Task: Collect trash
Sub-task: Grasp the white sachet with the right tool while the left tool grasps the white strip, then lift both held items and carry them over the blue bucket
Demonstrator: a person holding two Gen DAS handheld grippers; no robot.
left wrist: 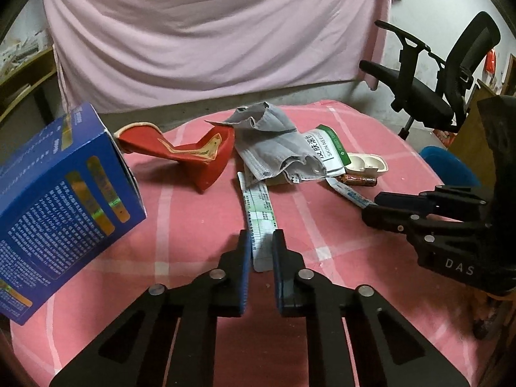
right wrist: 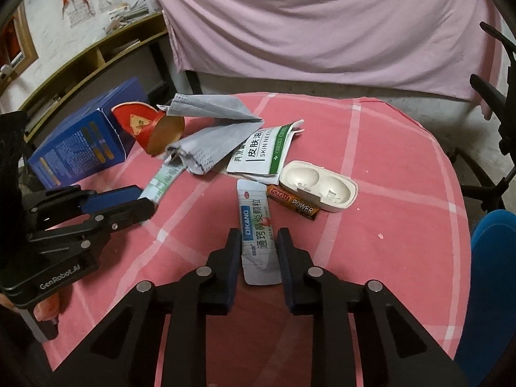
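1. A pile of trash was seen on a table (right wrist: 403, 167) covered with a pink checked cloth, in front of a hanging pink sheet (left wrist: 209, 32).
2. The left gripper (left wrist: 260, 245) was closed to a narrow gap on the near end of a long green-and-white paper strip (left wrist: 258, 206), with the pads pressed against both of its edges.
3. The right gripper (right wrist: 258, 245) was likewise narrowed on a grey sachet (right wrist: 258, 235) printed with blue and green lettering, whose near half was held between the jaws.
4. One blue carton (left wrist: 61, 200) was found at the far left of the table, tilted, beside one red paper cup (left wrist: 193, 151) laid on its side.
5. One crumpled grey face mask (right wrist: 209, 129) was draped over the far end of the paper strip, so that end was hidden.
6. One white-and-green packet (right wrist: 261, 151) was partly covered by the mask, and the sachet's far end lay just beside it.
7. One brown battery (right wrist: 293, 206) was touching the right edge of the sachet, and one cream two-hollow tray (right wrist: 319, 187) lay just beyond the battery.
8. One black office chair (left wrist: 451, 74) stood at the far right, off the table, and one wooden shelf (right wrist: 96, 54) with papers was placed along the far left wall.
9. Something blue (right wrist: 493, 274) was seen at the near right of the table; what it was could not be told.
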